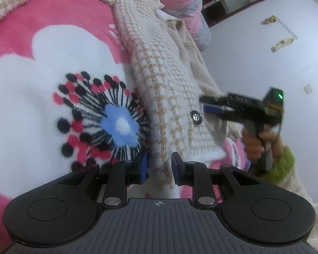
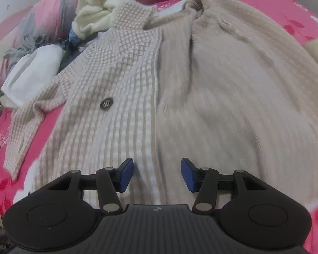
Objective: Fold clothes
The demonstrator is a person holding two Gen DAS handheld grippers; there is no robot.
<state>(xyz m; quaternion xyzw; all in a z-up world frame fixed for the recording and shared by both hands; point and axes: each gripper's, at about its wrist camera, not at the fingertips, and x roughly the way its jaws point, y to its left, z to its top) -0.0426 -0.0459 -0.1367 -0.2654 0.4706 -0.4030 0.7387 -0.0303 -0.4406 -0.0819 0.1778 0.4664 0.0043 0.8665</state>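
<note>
Houndstooth cardigan [image 2: 108,89] lay spread ahead of right gripper [image 2: 157,174], jaws open, empty; left gripper [image 1: 159,166] open astride its hem.

Cardigan [image 2: 108,110] spread on blanket [image 1: 31,67]; clothes pile [image 2: 53,48] behind it, at cardigan's left.

My left gripper [image 1: 159,165] has bare pink flowered fleece blanket [image 1: 21,84] to its left; the checked beige knit cardigan [image 1: 159,80] crowds its right, with my right gripper [image 1: 209,103] beyond.
</note>
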